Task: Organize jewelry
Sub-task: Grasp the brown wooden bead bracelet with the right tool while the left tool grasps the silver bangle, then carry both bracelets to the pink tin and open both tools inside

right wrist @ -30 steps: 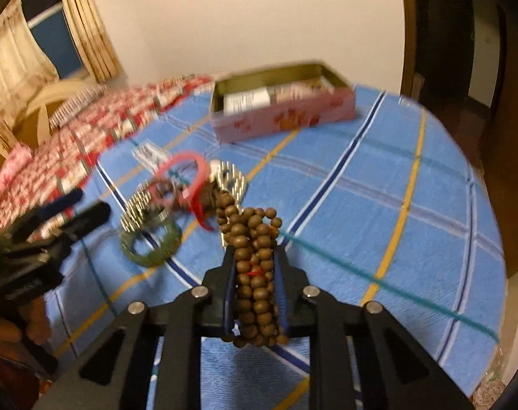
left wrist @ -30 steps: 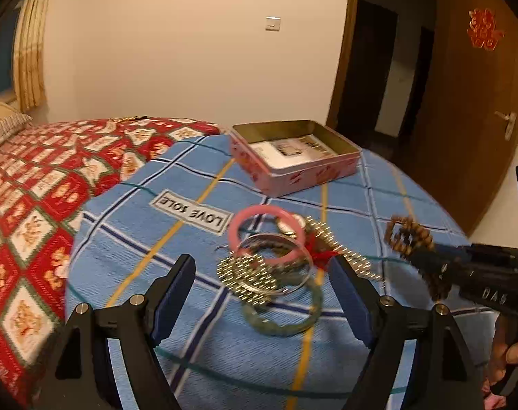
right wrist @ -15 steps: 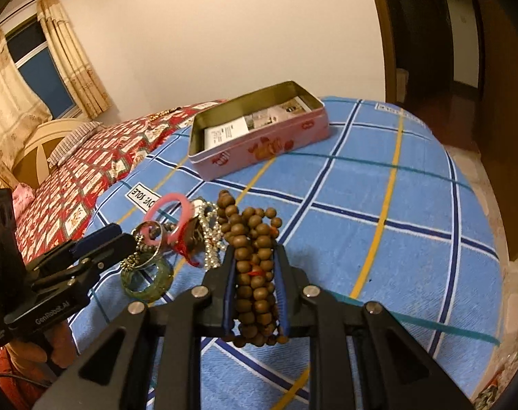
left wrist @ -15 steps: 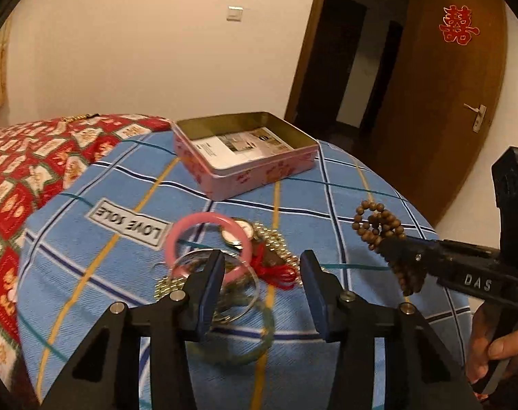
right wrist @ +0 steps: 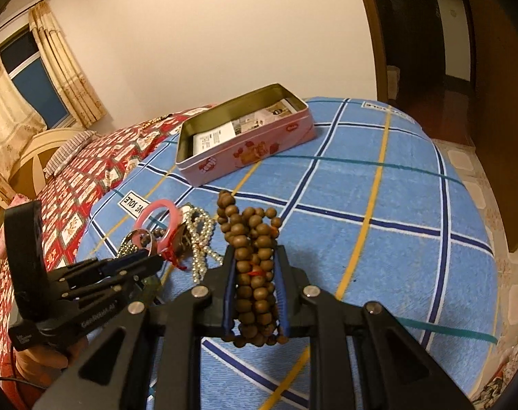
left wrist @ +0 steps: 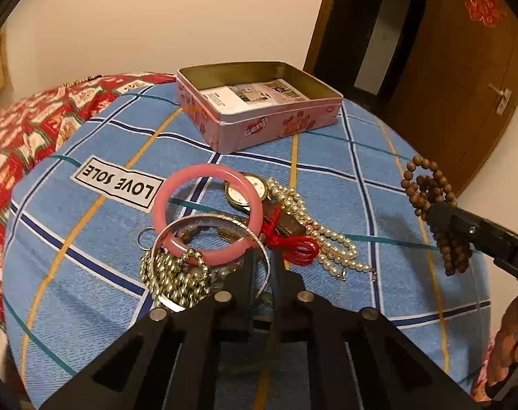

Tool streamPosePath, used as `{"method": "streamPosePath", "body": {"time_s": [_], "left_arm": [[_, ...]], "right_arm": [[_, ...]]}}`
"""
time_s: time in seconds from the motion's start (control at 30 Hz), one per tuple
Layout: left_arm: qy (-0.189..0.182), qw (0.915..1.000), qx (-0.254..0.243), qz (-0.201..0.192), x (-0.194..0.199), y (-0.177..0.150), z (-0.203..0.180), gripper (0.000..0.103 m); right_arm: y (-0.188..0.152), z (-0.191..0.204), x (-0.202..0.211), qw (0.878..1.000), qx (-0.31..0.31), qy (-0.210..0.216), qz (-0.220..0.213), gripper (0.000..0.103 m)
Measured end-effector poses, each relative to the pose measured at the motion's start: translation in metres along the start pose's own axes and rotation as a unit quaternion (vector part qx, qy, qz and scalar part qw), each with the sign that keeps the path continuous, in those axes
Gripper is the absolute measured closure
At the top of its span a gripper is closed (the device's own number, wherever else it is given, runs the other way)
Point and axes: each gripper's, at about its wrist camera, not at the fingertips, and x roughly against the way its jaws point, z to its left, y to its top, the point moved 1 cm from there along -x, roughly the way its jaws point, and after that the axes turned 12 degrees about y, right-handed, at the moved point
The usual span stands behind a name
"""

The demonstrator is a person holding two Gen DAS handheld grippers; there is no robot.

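Note:
A jewelry pile lies on the blue plaid cloth: a pink bangle (left wrist: 207, 212), a silver bangle (left wrist: 211, 222), a gold bead chain (left wrist: 173, 276), a watch (left wrist: 245, 191), a pearl strand (left wrist: 327, 242) and a red cord (left wrist: 293, 242). My left gripper (left wrist: 262, 259) is shut on the silver bangle's near rim. My right gripper (right wrist: 253, 259) is shut on a brown wooden bead bracelet (right wrist: 253, 253), held above the cloth right of the pile; it also shows in the left wrist view (left wrist: 433, 205). An open pink tin (left wrist: 259, 102) stands behind the pile.
The tin (right wrist: 245, 143) holds a printed card. A red patterned bedspread (left wrist: 26, 130) lies to the left, a "LOVE SOLE" label (left wrist: 118, 184) on the cloth. A wooden door (left wrist: 464, 68) and dark doorway stand at the back right.
My left gripper has closed from wide open and moved in onto the silver bangle. My right gripper has lifted the bead bracelet and held it to the right.

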Motion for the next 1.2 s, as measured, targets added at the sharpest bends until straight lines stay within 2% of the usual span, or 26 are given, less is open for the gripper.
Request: {"method": "streamPosePath", "body": {"time_s": [0.23,0.4,0.67,0.97,1.07,1.2], "left_arm": [[-0.025,0.998,0.027,-0.052,0.022,0.004,0.012,0.099],[-0.064,0.9915,0.051,-0.101,0.051,0.014,0.024,0.099],[-0.078,0.9829,0.061,-0.155,0.072,0.038,0.03,0.099],[-0.07,0.9737,0.052,-0.21,0.063,0.092,0.018,0.099],[-0.056,0.9717,0.044,-0.225,0.053,0.108,0.013,0.099],[-0.046,0.9733,0.04,-0.221,0.026,0.126,0.008,0.099]], "right_arm": [[0.003,-0.002,0.008,1.0,-0.007,0.0,-0.016,0.08],[0.008,-0.002,0.016,0.999,-0.011,0.002,-0.038,0.08],[0.021,0.005,0.021,0.997,-0.009,0.01,-0.072,0.08],[0.07,0.015,0.007,0.991,0.014,0.012,-0.131,0.08],[0.087,0.017,-0.005,0.988,0.021,0.013,-0.149,0.08],[0.108,0.016,-0.028,0.985,0.028,0.013,-0.169,0.08]]}}
